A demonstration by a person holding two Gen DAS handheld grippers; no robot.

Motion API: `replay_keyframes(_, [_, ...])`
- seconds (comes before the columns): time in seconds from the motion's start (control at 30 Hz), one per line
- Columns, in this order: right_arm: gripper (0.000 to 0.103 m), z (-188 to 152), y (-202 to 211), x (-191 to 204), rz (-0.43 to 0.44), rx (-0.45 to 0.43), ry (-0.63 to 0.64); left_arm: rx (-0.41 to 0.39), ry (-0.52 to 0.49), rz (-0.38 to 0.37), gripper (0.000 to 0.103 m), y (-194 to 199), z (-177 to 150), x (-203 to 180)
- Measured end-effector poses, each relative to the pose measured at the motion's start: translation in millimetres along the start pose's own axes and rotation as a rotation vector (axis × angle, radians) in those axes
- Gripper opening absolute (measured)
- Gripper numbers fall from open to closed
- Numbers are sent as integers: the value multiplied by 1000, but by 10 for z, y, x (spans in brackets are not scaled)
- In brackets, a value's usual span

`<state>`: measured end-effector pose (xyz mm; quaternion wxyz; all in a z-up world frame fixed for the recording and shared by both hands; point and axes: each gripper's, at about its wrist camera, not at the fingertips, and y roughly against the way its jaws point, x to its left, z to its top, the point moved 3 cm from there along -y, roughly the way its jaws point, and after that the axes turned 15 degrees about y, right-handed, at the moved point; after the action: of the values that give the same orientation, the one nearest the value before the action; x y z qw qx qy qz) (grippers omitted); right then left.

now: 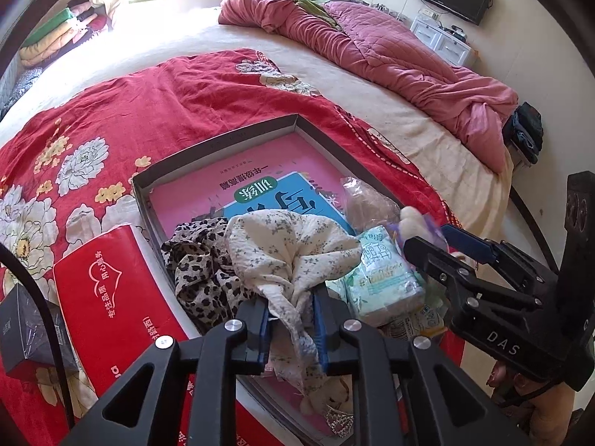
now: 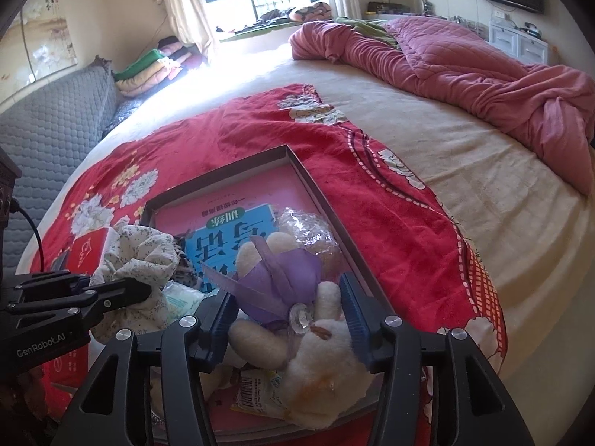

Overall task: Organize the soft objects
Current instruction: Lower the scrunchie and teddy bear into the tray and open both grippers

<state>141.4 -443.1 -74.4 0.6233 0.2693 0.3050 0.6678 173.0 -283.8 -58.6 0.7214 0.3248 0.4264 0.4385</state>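
Left gripper: nearest the left camera, its blue pads stand narrowly apart with the gathered tail of a cream floral cloth between them; the cloth looks pinched, though whether the pads press firmly cannot be told.
Right gripper: jaws spread, a cream plush toy with a purple ribbon lying between the pads, which seem not to squeeze it.
Tray: shallow grey box on a red floral blanket, holding everything; a pink and blue book lines its floor.
Cloth position: bunched over the tray's near middle, above a leopard-print scarf on its left.
Toy position: near right corner of the tray, beside a tissue pack.
Step in hand: judged as setting both soft items down into the tray.
Next move: likely widen the left jaws fully, then lift both grippers straight clear without dragging fabric.
Count: one cloth, one scarf, one plush toy, one tissue pack, one clear wrapper, one book, one red box left of the tray.
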Motion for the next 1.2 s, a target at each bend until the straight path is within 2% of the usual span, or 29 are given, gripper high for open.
replay_keyframes(0.17, [71,34,54,61,-2,-18,30,16,-6,-9,37,-27,-12,-29])
replay_keyframes(0.3, [72,76,200,52,-8,-56,19,8,-30,-8,49,6,-36,-82])
replay_keyframes(0.47, [77,131,422,34,8,-111,-20,2,-65,2,54,65,-75,-135])
replay_keyframes(0.93, [78,221,956,55,39,-231,-176,-70,-53,-17,75,451,-76,-77])
replay_keyframes(1.2, [78,288,1072,166,22,-239,-181,-131,-17,-19,81,711,12,56])
